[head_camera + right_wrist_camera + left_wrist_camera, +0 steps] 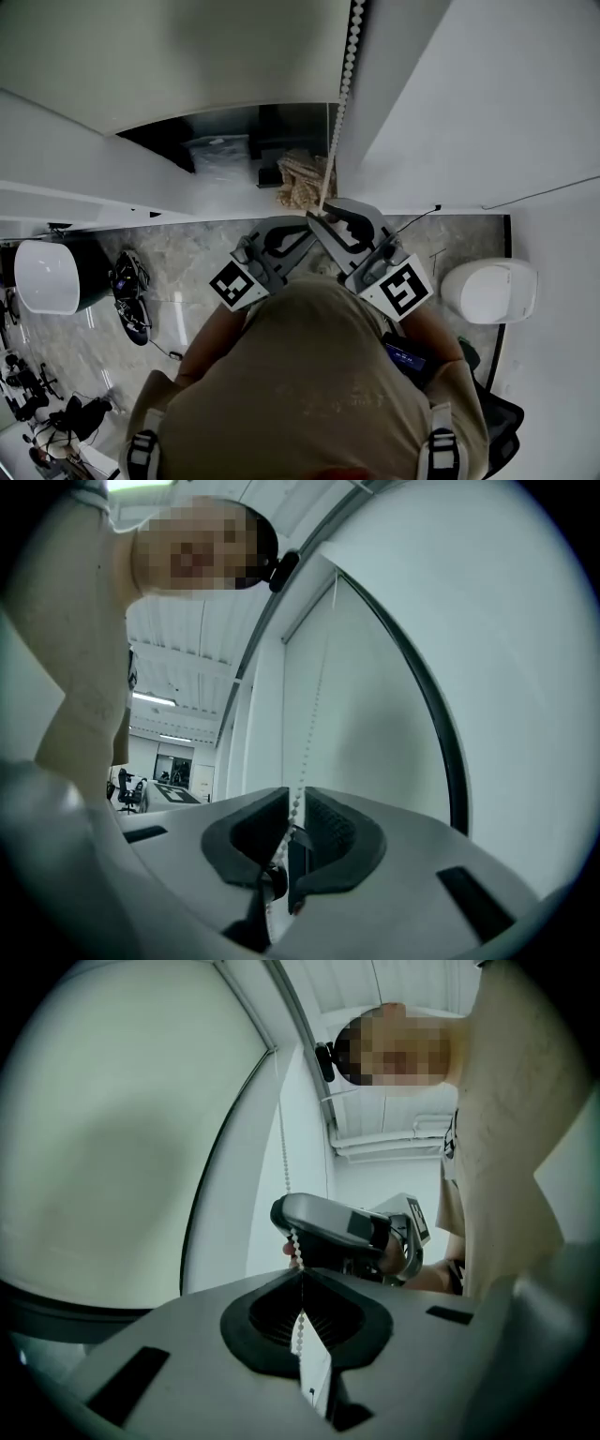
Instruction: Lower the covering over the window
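L gripper (302, 1275): fingers clenched on the bead chain (346, 75), pinched right at the tips, w/ a short slack end hanging inside. R gripper (291, 803): fingers parted a little, same chain running loose btwn them, not pinched. R sits just further up the chain than L, tips nearly meeting. Chain is white, small round beads, running straight up along the blind's right edge. Blind (187, 47) is pale and plain, part-way down. Its bottom edge sits above a dark uncovered strip of window (234, 141). White wall (487, 94) is close on the right, torso (309, 394) close behind both grippers. Marble floor (187, 262) lies open to the left.
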`<action>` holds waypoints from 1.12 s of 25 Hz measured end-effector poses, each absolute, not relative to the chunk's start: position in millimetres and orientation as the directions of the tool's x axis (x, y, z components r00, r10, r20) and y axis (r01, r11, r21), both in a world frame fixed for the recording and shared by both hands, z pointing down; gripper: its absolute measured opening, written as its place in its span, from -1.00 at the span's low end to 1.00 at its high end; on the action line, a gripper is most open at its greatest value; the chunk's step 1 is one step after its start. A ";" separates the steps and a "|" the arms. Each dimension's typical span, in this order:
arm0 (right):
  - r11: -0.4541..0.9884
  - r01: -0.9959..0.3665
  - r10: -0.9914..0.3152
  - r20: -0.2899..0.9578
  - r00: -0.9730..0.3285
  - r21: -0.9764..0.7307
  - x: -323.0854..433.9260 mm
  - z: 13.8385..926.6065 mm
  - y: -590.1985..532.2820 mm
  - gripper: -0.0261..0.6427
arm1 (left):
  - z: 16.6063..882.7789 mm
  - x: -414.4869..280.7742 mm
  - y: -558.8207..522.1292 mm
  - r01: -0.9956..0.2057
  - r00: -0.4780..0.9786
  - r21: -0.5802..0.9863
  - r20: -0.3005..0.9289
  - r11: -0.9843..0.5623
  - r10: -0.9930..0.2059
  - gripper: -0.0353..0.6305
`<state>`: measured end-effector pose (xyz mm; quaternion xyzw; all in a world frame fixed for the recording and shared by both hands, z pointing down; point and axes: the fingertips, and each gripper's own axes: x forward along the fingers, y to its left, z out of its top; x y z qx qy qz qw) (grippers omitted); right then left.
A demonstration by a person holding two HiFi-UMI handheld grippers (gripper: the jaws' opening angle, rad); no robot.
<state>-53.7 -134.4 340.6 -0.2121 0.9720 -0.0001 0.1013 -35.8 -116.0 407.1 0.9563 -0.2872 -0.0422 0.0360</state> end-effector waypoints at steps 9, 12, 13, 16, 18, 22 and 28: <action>0.901 -0.426 -0.431 -0.064 -0.900 -0.086 -56.4 407.4 -138.0 -0.88 | 335.5 -66.9 -132.9 -0.465 0.828 0.155 -0.271 -0.871 -0.490 -0.35; 0.912 -0.405 -0.410 -0.071 -0.909 -0.068 -63.5 405.2 -127.7 -0.88 | 314.2 -40.0 -143.5 -0.477 0.849 0.070 -0.219 -0.876 -0.480 -0.37; 0.914 -0.399 -0.404 -0.077 -0.912 -0.069 -64.4 404.1 -123.6 -0.88 | 313.1 -33.1 -144.0 -0.483 0.851 0.067 -0.201 -0.873 -0.486 -0.55; 0.919 -0.389 -0.393 -0.100 -0.914 -0.059 -63.9 398.5 -118.7 -0.88 | 313.5 -39.9 -148.8 -0.521 0.824 0.082 -0.209 -0.850 -0.526 -0.82; 0.919 -0.388 -0.395 -0.150 -0.907 -0.071 -52.1 390.0 -119.5 -0.79 | 327.1 -52.3 -153.1 -0.579 0.801 0.016 -0.176 -0.815 -0.572 -0.82; 0.908 -0.414 -0.414 -0.279 -0.866 -0.064 -26.1 354.5 -126.7 -0.49 | 391.2 -39.8 -139.9 -0.561 0.828 0.004 -0.023 -0.828 -0.561 -0.82; 0.881 -0.473 -0.459 -0.223 -0.860 0.015 -44.7 340.1 -132.9 -0.87 | 409.7 -26.4 -114.9 -0.509 0.853 0.127 -0.055 -0.851 -0.518 -0.82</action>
